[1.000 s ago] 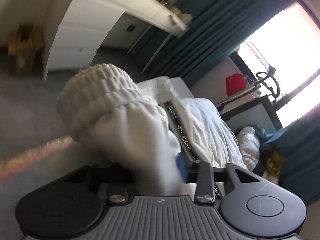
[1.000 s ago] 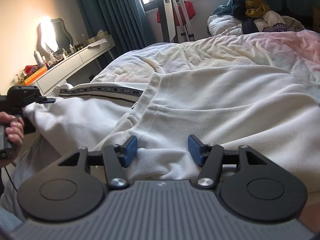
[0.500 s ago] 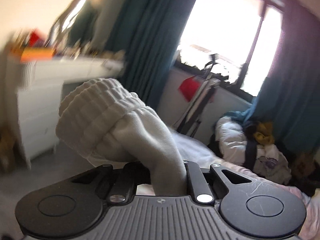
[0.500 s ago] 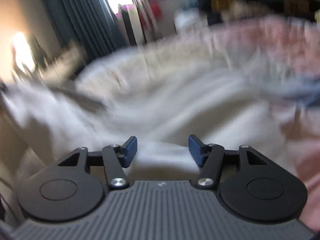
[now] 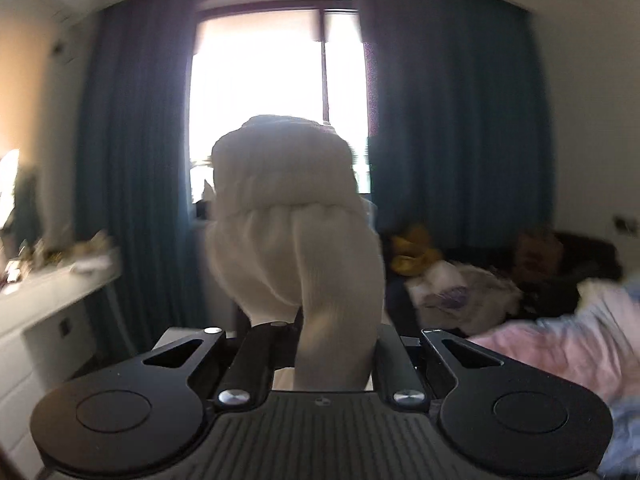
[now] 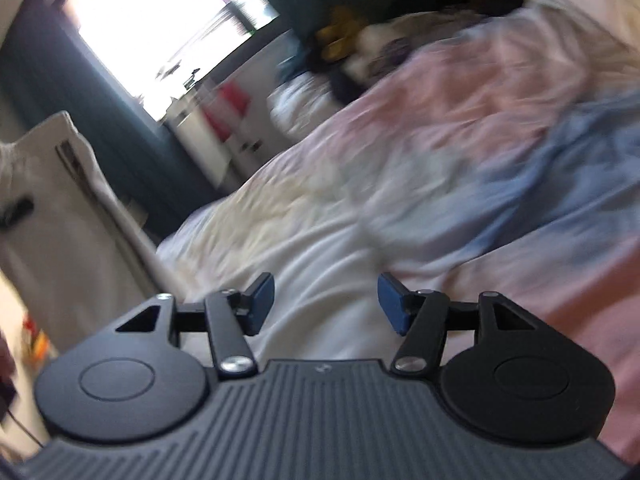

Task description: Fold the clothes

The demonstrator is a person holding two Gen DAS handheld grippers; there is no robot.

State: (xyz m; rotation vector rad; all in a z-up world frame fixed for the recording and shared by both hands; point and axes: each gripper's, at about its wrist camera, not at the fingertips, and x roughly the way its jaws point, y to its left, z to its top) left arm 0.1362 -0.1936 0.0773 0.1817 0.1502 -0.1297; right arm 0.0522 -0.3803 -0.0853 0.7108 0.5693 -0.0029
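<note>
My left gripper (image 5: 336, 344) is shut on the ribbed cuff end of white sweatpants (image 5: 296, 232), held up in the air in front of the window; the fabric hides the pads. In the right wrist view the same white garment (image 6: 52, 216), with a dark printed stripe, hangs at the far left, lifted off the bed. My right gripper (image 6: 326, 300) is open and empty, its blue pads (image 6: 264, 300) just above the white and pink bedsheet (image 6: 400, 184). Both views are blurred.
Dark teal curtains (image 5: 132, 160) flank a bright window (image 5: 272, 92). A white dresser (image 5: 48, 308) stands at the left. A pile of clothes (image 5: 448, 280) lies beyond the bed (image 5: 560, 344). A red item (image 6: 228, 108) sits below the window.
My left gripper has swung up and round from the floor side to face the window, lifting the pants off the bed. My right gripper has tilted and moved over bare sheet, still open.
</note>
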